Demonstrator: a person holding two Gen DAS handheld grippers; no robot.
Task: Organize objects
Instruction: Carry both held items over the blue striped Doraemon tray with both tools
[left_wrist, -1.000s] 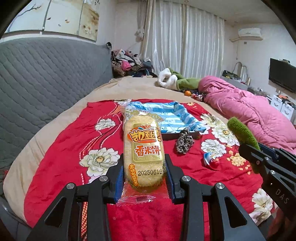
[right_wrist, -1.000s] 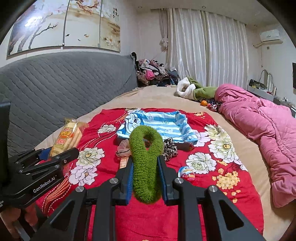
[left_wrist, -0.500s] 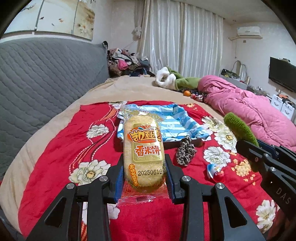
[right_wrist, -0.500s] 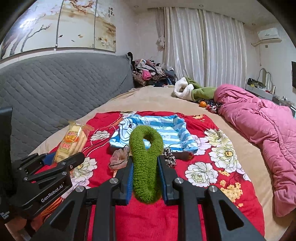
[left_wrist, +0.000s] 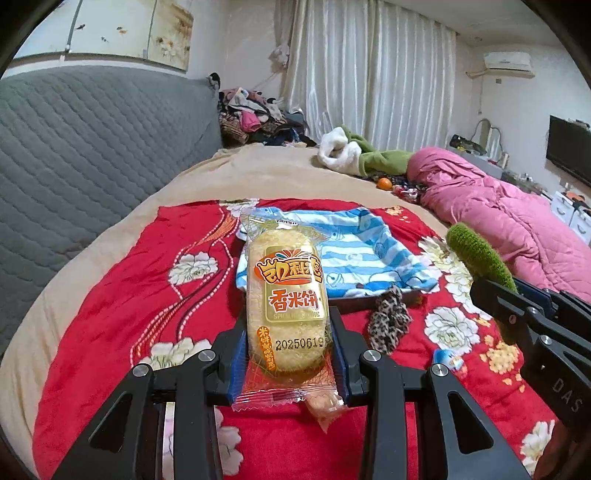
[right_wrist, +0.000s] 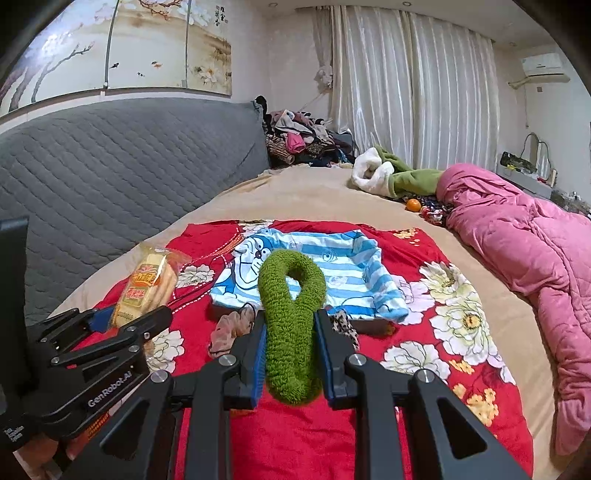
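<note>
My left gripper (left_wrist: 288, 354) is shut on a yellow rice-cracker packet (left_wrist: 288, 299) and holds it above the red floral blanket (left_wrist: 147, 280). The packet also shows at the left of the right wrist view (right_wrist: 147, 284). My right gripper (right_wrist: 290, 350) is shut on a fuzzy green scrunchie (right_wrist: 290, 317), which also shows in the left wrist view (left_wrist: 480, 254). A blue-striped cloth-lined box (right_wrist: 314, 277) sits ahead of both grippers. A leopard scrunchie (left_wrist: 391, 321) and a beige scrunchie (right_wrist: 229, 328) lie in front of the box.
A small blue-and-red item (left_wrist: 447, 358) lies on the blanket right of the leopard scrunchie. A pink quilt (right_wrist: 517, 240) fills the bed's right side. A grey quilted headboard (right_wrist: 110, 177) stands at the left. Clothes pile (right_wrist: 303, 136) and an orange (right_wrist: 413, 205) lie far back.
Both grippers have moved forward and slightly left over the blanket with their objects still held. The striped box now looks closer.
</note>
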